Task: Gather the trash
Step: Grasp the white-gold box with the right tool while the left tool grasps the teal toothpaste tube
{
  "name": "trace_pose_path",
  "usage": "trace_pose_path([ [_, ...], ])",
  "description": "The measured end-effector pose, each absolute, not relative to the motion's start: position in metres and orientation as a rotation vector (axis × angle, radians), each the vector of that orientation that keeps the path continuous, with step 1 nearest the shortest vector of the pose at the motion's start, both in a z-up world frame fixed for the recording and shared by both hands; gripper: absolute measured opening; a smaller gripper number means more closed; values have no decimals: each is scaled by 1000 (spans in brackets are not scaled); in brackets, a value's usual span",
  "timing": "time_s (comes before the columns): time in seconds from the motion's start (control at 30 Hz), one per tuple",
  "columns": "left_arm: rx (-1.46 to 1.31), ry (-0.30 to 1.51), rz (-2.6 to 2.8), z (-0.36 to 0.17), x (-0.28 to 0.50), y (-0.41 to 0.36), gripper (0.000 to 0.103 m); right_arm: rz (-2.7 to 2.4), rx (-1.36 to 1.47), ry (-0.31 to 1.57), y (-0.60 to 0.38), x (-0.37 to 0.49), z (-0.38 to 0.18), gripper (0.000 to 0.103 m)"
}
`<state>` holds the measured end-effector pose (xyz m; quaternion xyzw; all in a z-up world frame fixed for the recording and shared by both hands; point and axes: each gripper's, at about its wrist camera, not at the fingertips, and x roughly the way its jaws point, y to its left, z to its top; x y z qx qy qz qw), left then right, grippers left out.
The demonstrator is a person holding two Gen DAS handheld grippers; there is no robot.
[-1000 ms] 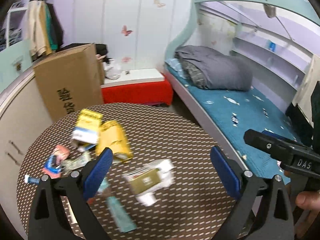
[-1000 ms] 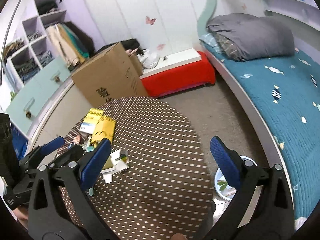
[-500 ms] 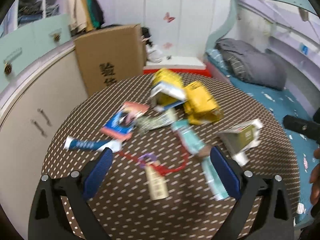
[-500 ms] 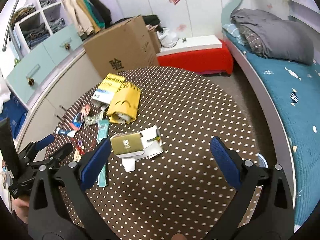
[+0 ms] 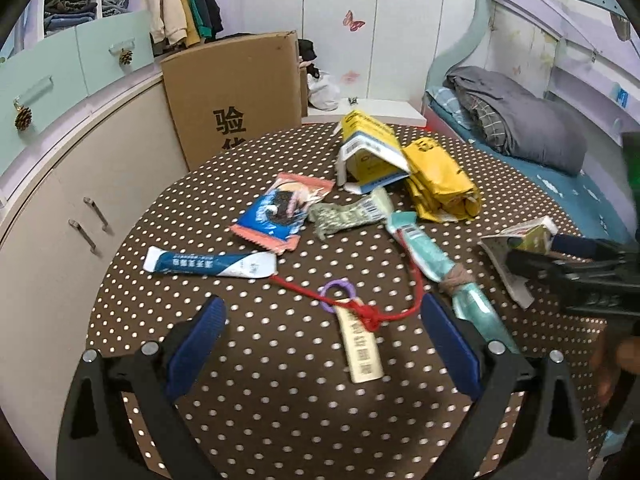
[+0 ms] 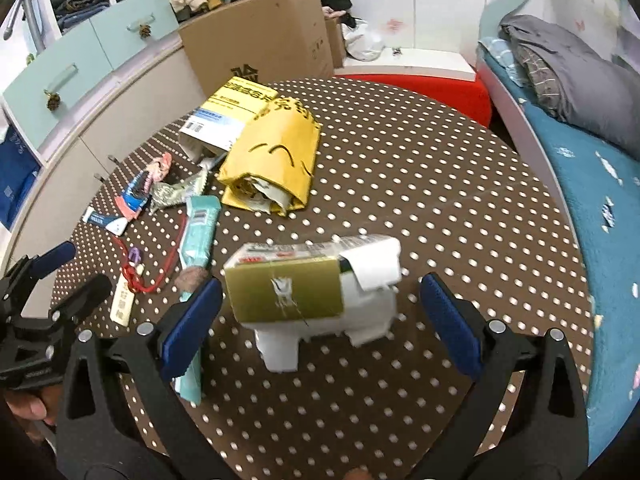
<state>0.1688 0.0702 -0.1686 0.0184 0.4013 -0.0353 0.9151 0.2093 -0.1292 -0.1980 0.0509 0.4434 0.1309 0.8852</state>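
We note both tongs spread wide over the round dotted surface (image 5: 256,408), neither gripping anything. Between the blue pads of the right tongs (image 6: 320,316) sits an olive-green carton (image 6: 286,294) with white paper flaps, closer to the left pad; whether either pad touches it we cannot tell. Beyond it lie a yellow padded mailer (image 6: 276,164), torn open toward us, and a yellow-and-white box (image 6: 224,118) touching the mailer's left edge. A long teal wrapper (image 6: 198,236) runs from the mailer down past the right tongs' left pad. In the left wrist view, the left tongs (image 5: 324,340) frame a cream tag (image 5: 360,346) tied to a red cord (image 5: 414,284) with a purple ring (image 5: 338,292). Farther out we see a blue-and-white sachet (image 5: 212,264), a blue-and-pink snack packet (image 5: 284,210) and a crumpled green wrapper (image 5: 346,214), the last two touching. A cardboard box (image 5: 236,96) stands behind the surface; a bed (image 6: 592,184) lies to the right.
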Motion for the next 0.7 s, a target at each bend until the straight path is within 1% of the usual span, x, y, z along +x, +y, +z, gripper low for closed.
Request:
trace_pose_path([
  [0.03,41,823,-90,-166,169,65,96,278,119,917,-130,210,-199,71],
  [0.2,65,827,-159,-162,168,29,95,278,164,894,-148,201,-194,71],
  [0.23,62,841,-187,-165,167,19,92,274,174,888,-154,197,-192,71],
  [0.27,62,855,-211,-167,166,11,81,268,180,880,-160,193,-189,71],
  [0.3,66,869,-222,-169,165,5,78,266,184,873,-165,190,-187,71],
  [0.33,71,889,-231,-173,163,-3,76,266,189,867,-171,187,-185,71],
  [0.53,58,959,-176,-196,172,-23,76,254,203,839,-198,173,-173,71],
  [0.57,49,961,-172,-197,176,-25,73,253,206,835,-201,172,-173,71],
  [0.6,51,955,-167,-197,177,-27,66,250,211,832,-205,171,-172,71],
  [0.63,67,942,-167,-197,179,-31,45,248,218,829,-209,171,-172,71],
  [0.67,81,935,-171,-196,181,-35,30,247,224,827,-212,171,-172,71],
  [0.7,75,937,-180,-196,182,-36,28,245,233,824,-216,170,-173,71],
])
